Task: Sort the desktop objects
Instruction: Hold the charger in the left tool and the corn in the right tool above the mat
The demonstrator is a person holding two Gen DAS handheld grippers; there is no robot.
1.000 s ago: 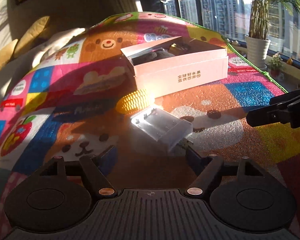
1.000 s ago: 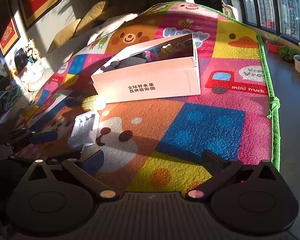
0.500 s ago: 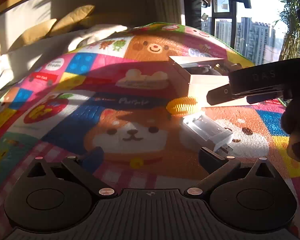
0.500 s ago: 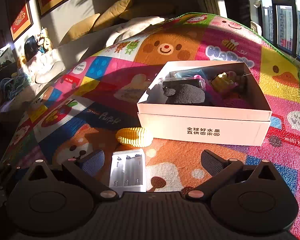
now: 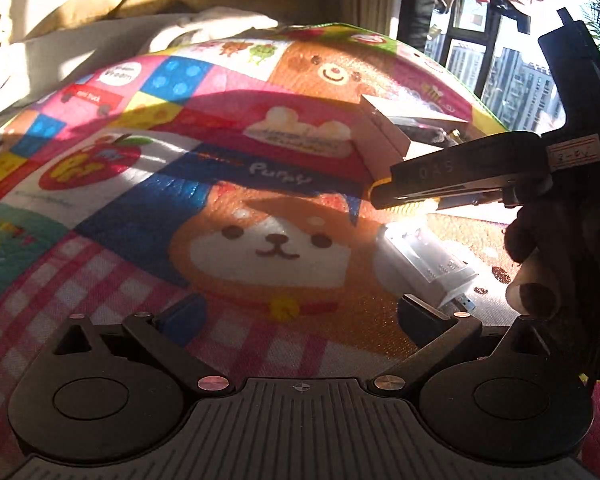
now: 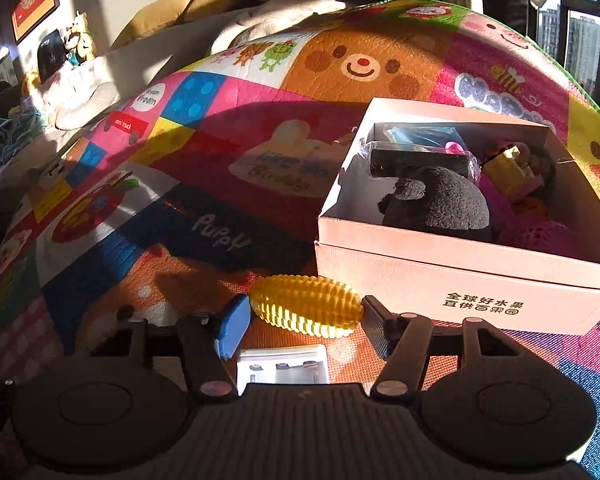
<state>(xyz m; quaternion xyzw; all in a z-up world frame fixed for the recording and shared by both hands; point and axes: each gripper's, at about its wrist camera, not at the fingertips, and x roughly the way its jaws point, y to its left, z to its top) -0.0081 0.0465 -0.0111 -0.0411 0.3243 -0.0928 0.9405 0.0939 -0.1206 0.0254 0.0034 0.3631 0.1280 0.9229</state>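
**Friend:** What are your tongs doing?

**Me:** My right gripper [image 6: 300,326] is closing its jaws around the yellow bumpy plastic corn cob [image 6: 306,311]. The corn is lying on the colourful cartoon play mat [image 6: 204,128], between my two fingers. The pads are not pressing on it yet.

**Friend:** And the other one?

**Me:** My left gripper [image 5: 300,312] is standing wide open over the mat. It is holding nothing.

**Friend:** Where are the other things?

**Me:** The clear plastic battery case [image 5: 424,258] is lying on the mat just beside my left gripper's right finger. The open pink cardboard box [image 6: 472,280] is sitting right behind the corn. A fuzzy black soft toy [image 6: 440,202] is lying inside it with other small things.
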